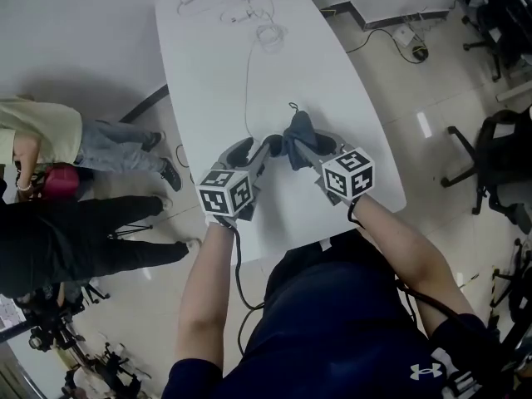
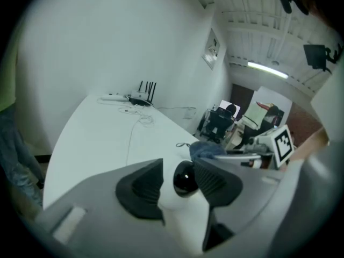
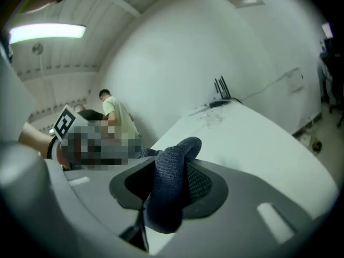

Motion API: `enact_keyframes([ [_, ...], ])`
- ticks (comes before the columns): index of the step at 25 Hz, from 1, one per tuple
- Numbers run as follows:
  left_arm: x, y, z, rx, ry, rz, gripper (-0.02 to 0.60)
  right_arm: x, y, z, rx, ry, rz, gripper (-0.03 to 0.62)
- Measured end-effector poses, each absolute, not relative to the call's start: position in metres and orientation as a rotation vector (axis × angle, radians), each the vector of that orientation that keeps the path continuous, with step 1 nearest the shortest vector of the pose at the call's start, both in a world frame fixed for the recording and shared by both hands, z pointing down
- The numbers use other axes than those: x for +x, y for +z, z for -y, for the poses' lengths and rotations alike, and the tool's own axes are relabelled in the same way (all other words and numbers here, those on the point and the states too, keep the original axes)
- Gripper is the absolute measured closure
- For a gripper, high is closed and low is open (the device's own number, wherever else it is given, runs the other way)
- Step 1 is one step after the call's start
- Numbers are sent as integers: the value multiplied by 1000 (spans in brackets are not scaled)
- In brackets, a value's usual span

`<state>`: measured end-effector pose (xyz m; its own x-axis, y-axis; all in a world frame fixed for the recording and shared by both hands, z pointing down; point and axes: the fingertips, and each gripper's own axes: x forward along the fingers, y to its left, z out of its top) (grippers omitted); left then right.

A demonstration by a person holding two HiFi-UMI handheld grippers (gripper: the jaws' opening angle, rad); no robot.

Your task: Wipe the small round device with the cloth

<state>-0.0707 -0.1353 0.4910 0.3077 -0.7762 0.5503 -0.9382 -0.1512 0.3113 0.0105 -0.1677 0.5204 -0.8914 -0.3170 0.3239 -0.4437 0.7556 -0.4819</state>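
Note:
In the left gripper view a small round device (image 2: 184, 180), with a white body and a glossy black dome, sits between my left gripper's (image 2: 180, 177) dark pads, which are shut on it. My right gripper (image 3: 167, 183) is shut on a dark blue cloth (image 3: 173, 181) that folds up over its pads. In the head view both grippers hang over the near part of the white table (image 1: 216, 81). The left gripper (image 1: 266, 148) and right gripper (image 1: 293, 150) point inward, tips close together. The cloth (image 1: 299, 130) bunches just beyond them and hides the device there.
Thin white cables (image 1: 259, 25) trail along the table's far half. A router with antennas (image 2: 145, 94) stands at the far end. People stand on the floor left of the table (image 1: 58, 140). A black office chair (image 1: 499, 156) is at the right.

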Motion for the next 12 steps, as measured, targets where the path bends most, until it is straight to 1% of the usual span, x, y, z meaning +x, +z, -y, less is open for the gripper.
enact_keyframes([
  [2, -67, 492, 136, 1962, 376, 1526, 399, 16, 538, 168, 574, 978, 2665, 462],
  [3, -64, 492, 136, 1961, 413, 1533, 399, 17, 548, 165, 546, 997, 2628, 462],
  [7, -51, 494, 136, 1966, 534, 1524, 399, 17, 572, 153, 397, 876, 2533, 462],
  [9, -49, 494, 135, 1948, 558, 1555, 399, 23, 564, 167, 400, 837, 2544, 462],
  [12, -49, 494, 132, 1899, 528, 1641, 399, 21, 518, 202, 408, 781, 2617, 462],
])
